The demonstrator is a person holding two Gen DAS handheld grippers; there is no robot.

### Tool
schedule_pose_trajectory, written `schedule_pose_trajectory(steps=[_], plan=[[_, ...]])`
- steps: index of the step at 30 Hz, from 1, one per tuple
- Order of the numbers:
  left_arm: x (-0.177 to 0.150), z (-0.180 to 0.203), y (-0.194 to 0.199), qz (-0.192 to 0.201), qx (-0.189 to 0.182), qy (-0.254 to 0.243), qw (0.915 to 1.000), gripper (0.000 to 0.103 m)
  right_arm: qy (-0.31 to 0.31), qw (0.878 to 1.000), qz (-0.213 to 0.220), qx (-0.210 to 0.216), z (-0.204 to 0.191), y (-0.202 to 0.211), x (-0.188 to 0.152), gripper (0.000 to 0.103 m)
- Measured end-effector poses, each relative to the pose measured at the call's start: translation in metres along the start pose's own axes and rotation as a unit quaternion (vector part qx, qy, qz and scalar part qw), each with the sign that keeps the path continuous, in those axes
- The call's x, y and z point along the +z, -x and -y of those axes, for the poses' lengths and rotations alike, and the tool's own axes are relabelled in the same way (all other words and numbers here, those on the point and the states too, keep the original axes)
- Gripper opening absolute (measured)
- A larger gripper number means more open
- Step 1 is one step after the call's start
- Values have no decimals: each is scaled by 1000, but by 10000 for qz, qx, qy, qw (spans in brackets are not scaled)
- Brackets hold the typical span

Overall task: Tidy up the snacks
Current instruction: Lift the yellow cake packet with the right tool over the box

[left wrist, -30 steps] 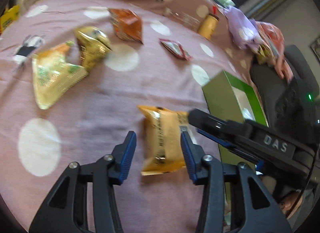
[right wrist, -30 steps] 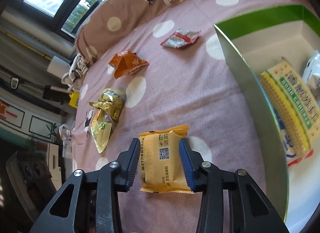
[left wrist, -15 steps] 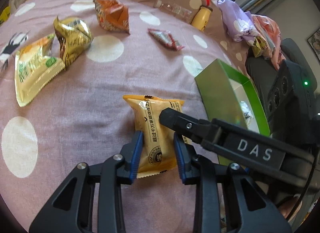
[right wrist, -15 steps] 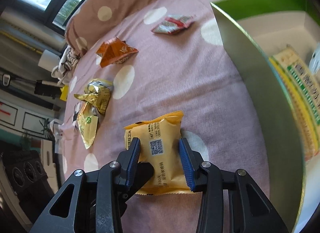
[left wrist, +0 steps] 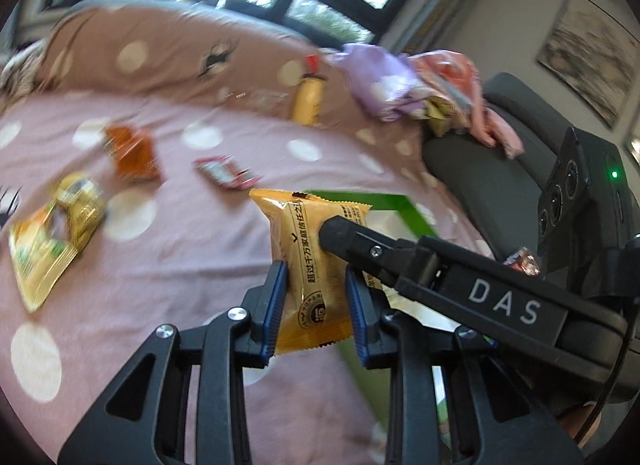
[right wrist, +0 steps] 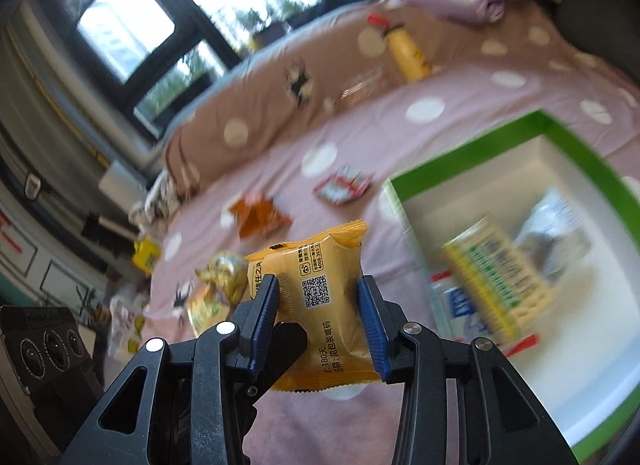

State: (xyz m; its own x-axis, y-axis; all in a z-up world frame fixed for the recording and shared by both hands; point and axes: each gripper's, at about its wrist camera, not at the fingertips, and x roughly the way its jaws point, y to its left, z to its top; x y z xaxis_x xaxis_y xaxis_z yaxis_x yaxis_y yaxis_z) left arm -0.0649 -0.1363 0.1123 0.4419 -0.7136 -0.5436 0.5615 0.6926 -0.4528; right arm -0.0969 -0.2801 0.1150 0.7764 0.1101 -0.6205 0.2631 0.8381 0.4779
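Above the bedspread: an orange snack packet (left wrist: 308,265) hung clear of the pink spotted bedspread (left wrist: 168,257), held from two sides at once.
Left gripper (left wrist: 316,305): its blue pads pinched the packet's lower half, jaws narrow and pressing the wrapper in.
Right gripper (right wrist: 320,313): jaws a little wider, blue pads clamped on the packet's two side edges; the printed code square faced this camera.
Crossing of tools: in the left wrist view the right gripper's black finger, marked DAS, reached in from the right and lay against the packet's upper right part.
Green box (right wrist: 576,137): open, white inside, resting on the bedspread just right of the packet; it held a yellow-and-green biscuit pack (right wrist: 496,269) and other blurred wrappers.
Loose snacks on the bedspread: an orange pouch (left wrist: 134,153), a red-and-white sachet (left wrist: 224,175), a gold foil bag (left wrist: 80,201) and a yellow-green bag (left wrist: 36,253) lying against it, all well apart from the box.
Far edge: a yellow bottle (left wrist: 307,99) with a red cap leaned on the brown spotted bolster (left wrist: 168,57); beside it, a heap of lilac and pink cloth (left wrist: 408,85).
Sharpness: everything beyond the packet was blurred.
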Motion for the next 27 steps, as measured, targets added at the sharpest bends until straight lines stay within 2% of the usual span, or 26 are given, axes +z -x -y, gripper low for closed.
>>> schedule_pose_trajectory(steps=[4, 12, 20, 27], plan=[[6, 29, -17, -14, -285, -383, 9989, 28, -341, 9985, 356, -256, 25, 23, 9, 43], [9, 80, -63, -517, -544, -983, 9923, 28, -1115, 9898, 580, -673, 79, 48, 17, 43], [-5, 114, -91, -971, -643, -1318, 9844, 23, -1563, 9800, 558, -1098, 117, 59, 15, 43], [-18, 130, -115, -1401, -639, -1407, 9780, 22, -1859, 9715, 269, -1443, 147, 57, 12, 43]])
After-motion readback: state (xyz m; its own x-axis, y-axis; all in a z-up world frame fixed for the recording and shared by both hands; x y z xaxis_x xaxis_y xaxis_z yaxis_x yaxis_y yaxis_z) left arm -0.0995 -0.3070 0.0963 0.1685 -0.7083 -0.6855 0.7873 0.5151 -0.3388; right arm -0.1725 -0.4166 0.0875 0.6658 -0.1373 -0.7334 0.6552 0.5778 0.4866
